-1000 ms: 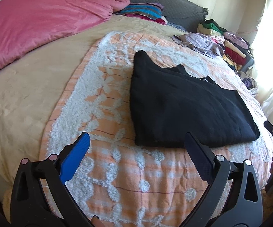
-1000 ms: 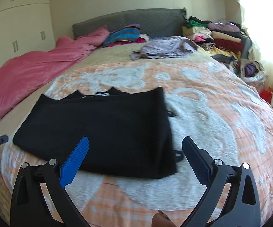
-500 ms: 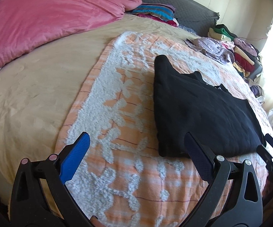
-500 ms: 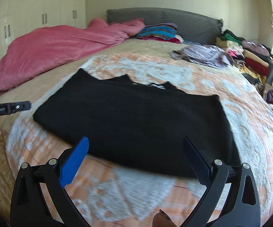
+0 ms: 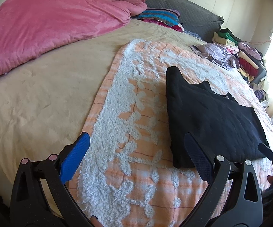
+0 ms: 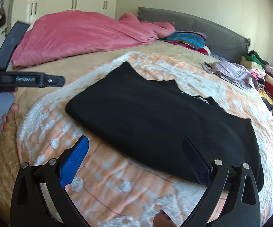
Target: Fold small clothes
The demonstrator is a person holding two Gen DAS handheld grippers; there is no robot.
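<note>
A black garment (image 5: 212, 117) lies folded flat on an orange and white tufted blanket (image 5: 132, 113) that covers part of the bed. My left gripper (image 5: 136, 157) is open and empty, low over the blanket just left of the garment's near corner. My right gripper (image 6: 136, 157) is open too, hovering over the garment's (image 6: 155, 124) near edge with nothing between its fingers. The left gripper's body (image 6: 23, 79) and a hand on it show at the left edge of the right wrist view. Part of the right gripper (image 5: 272, 151) shows at the far right of the left wrist view.
A pink duvet (image 5: 47, 24) is heaped at the back left of the bed. Striped folded cloth (image 5: 161, 17) rests by the grey headboard (image 5: 183, 3). A crumpled lilac garment (image 5: 215, 54) and a stack of coloured clothes (image 5: 246, 60) sit at the back right. Wardrobe doors (image 6: 74, 3) stand behind.
Both grippers have swung to the left, so the black garment has slid rightward in both views. Both stay open. The garment itself has not moved.
</note>
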